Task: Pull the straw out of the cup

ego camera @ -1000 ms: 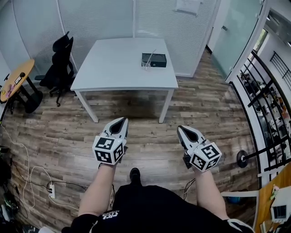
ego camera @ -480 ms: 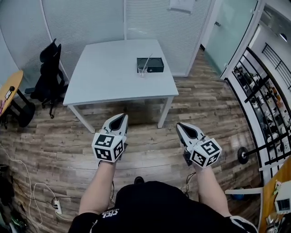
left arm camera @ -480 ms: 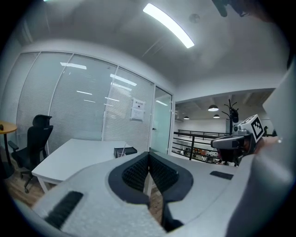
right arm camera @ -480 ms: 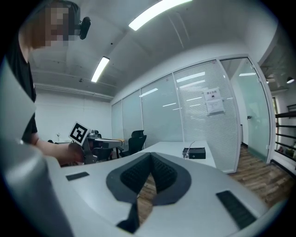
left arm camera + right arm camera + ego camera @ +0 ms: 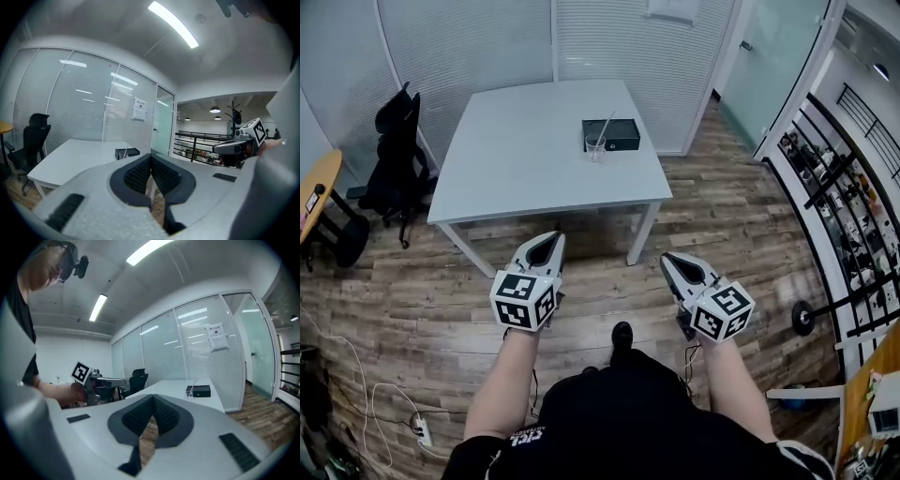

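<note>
Head view puts the cup (image 5: 596,147) well away from the person, on the far right part of a white table (image 5: 516,159), just in front of a black box (image 5: 619,134), with the straw (image 5: 606,127) standing in it. The left gripper (image 5: 549,242) and the right gripper (image 5: 673,262) are held out side by side over the wooden floor (image 5: 750,234), short of the table's near edge and nowhere near the cup. Each gripper's own view shows its ribbed pads pressed together with nothing between them, so both are clenched and empty. The step in hand looks like the approach, and no part of the pull has begun. The next move calls for closing the gap to the table, parting the jaws of one gripper to steady the cup, and parting the other's to pinch the straw above the rim. The straw's long axis is tilted rather than upright. Its lower end sits inside the cup, and its free upper end leans away from the person and to the right, over the box. A pull would best follow that slanted line, or the light cup may tip or drag along the table. An office chair (image 5: 394,141) stands at the table's left, clear of the path
</note>
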The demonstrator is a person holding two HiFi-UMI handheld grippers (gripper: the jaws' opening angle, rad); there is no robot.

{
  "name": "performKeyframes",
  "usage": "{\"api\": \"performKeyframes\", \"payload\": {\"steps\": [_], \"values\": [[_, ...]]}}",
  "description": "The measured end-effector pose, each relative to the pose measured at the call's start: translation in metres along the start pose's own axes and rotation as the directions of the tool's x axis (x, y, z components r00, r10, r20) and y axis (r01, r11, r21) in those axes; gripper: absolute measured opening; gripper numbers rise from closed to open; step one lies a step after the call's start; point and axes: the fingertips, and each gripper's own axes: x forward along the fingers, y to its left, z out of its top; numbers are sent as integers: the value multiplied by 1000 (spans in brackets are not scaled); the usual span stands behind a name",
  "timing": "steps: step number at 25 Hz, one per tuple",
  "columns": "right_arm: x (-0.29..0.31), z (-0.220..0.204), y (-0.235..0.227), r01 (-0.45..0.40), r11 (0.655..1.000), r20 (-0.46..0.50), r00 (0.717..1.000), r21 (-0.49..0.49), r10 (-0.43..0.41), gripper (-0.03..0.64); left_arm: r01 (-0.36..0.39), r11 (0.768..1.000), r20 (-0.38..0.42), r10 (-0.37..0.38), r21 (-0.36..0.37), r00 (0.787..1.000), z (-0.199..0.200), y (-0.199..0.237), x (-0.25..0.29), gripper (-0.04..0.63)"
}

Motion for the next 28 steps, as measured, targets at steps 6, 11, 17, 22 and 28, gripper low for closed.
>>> {"api": "performKeyframes", "payload": {"steps": [6, 11, 17, 22, 28], "values": [[40, -4, -30, -33, 999, -1, 999, 39, 33, 6, -31, 999, -30, 32, 12, 999, -4, 26, 27, 5], [90, 11, -66, -76, 996, 23, 997, 46, 75, 6, -67, 998, -37, 68, 17, 997, 6, 57, 68, 5], [141, 28, -133, -88, 995, 12, 996, 56, 87, 6, -59, 998, -60, 60, 21, 996, 19, 81, 146, 5], [179, 35, -194, -97, 992, -14, 995, 76, 98, 6, -79, 997, -84, 78, -5, 993, 23, 102, 209, 5], [210, 51, -255, -114, 991, -4, 993, 68, 114, 6, -96, 995, -60, 96, -5, 994, 45, 113, 266, 5]]}}
